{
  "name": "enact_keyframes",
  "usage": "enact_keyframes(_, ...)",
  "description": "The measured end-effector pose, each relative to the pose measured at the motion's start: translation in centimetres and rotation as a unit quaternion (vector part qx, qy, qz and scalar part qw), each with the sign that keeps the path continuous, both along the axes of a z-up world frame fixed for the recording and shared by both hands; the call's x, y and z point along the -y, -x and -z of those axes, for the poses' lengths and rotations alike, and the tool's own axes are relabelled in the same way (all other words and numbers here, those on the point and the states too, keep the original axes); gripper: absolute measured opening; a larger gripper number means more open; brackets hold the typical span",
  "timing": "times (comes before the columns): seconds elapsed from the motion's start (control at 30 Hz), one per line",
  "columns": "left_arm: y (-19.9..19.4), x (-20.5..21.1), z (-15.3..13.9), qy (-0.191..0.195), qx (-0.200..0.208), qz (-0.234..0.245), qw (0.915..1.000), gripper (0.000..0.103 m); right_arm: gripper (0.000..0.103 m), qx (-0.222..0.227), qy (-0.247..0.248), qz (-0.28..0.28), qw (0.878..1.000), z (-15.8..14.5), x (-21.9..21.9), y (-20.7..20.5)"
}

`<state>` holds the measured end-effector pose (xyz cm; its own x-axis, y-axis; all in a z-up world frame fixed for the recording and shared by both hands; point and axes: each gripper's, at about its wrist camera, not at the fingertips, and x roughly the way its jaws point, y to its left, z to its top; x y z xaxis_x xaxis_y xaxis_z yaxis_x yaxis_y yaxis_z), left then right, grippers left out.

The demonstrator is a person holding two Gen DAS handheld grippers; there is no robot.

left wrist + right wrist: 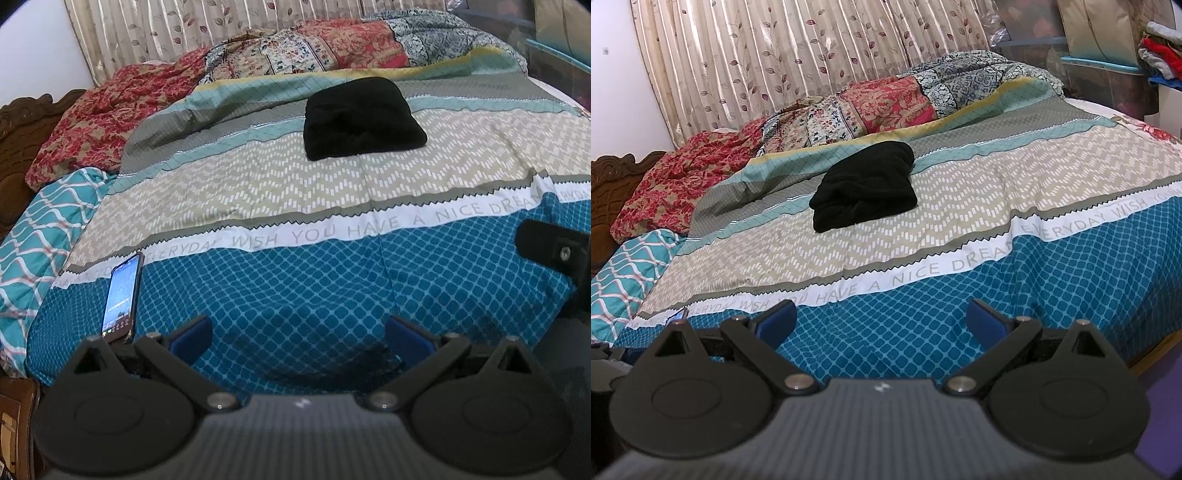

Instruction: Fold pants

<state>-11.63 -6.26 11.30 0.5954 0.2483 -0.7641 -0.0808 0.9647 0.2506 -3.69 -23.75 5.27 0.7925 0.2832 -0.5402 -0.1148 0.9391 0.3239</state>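
Note:
The black pants (pixel 360 120) lie folded into a compact bundle on the patterned bedspread (pixel 295 184), far from both grippers. In the right wrist view the same black pants (pixel 866 188) rest mid-bed on the bedspread (pixel 997 206). My left gripper (pixel 298 334) hovers over the blue front edge of the bed, open, with nothing between its blue-padded fingers. My right gripper (pixel 882 323) is likewise open and empty above the blue band. A black part of the right gripper (pixel 554 251) shows at the right edge of the left wrist view.
A lit phone (pixel 122 295) lies on the bed's front left edge. A bunched floral quilt (pixel 258 55) and red patterned cloth (pixel 99 114) fill the far side, before a curtain (pixel 812 55). A carved wooden headboard (pixel 22 122) stands left; plastic storage boxes (pixel 1100 74) at right.

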Motion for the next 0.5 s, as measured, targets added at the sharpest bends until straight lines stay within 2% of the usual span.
enact_keyframes(0.5, 0.03, 0.01, 0.24, -0.002, -0.004, -0.001, 1.0, 0.103, 0.1, -0.003, -0.002, 0.001, 1.0, 0.04, 0.0, 0.06)
